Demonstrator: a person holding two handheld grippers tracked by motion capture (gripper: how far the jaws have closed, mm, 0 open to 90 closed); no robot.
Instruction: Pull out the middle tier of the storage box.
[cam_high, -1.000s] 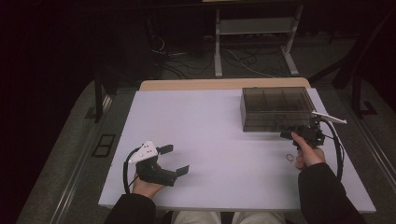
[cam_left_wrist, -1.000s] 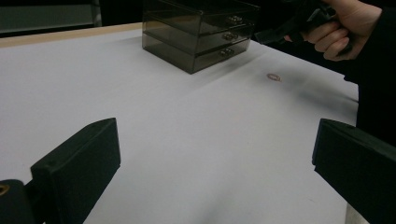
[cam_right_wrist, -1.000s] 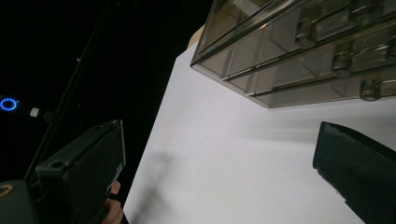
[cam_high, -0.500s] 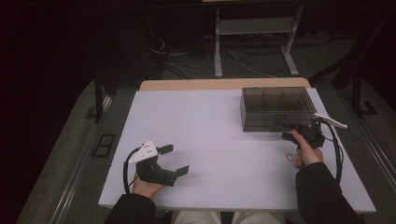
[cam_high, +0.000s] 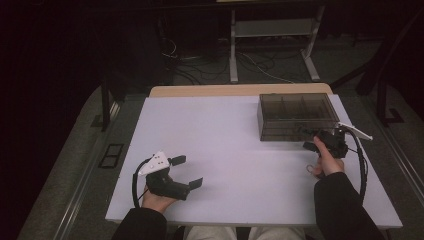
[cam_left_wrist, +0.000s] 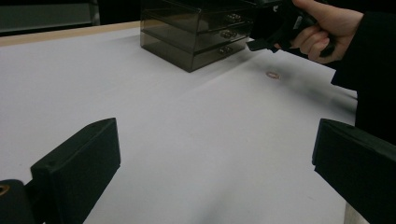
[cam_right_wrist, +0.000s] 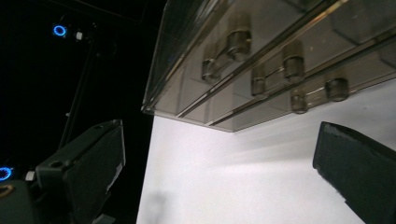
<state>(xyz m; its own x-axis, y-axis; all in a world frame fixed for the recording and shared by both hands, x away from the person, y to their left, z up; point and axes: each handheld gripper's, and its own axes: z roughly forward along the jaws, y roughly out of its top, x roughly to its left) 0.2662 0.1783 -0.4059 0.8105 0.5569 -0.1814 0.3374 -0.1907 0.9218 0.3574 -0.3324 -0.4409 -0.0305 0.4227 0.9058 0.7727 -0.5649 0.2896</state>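
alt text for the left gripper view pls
A smoky clear drawer box with three stacked drawers stands at the far side of a white table, and a hand holds a black gripper right beside it. A small ring lies nearby; two open black jaws frame the foreground.

No legible text, label, brand or number — not on any surface in view.

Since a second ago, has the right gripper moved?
Yes, slightly: the right gripper has edged toward the drawer box, which hasn't shifted on the table.
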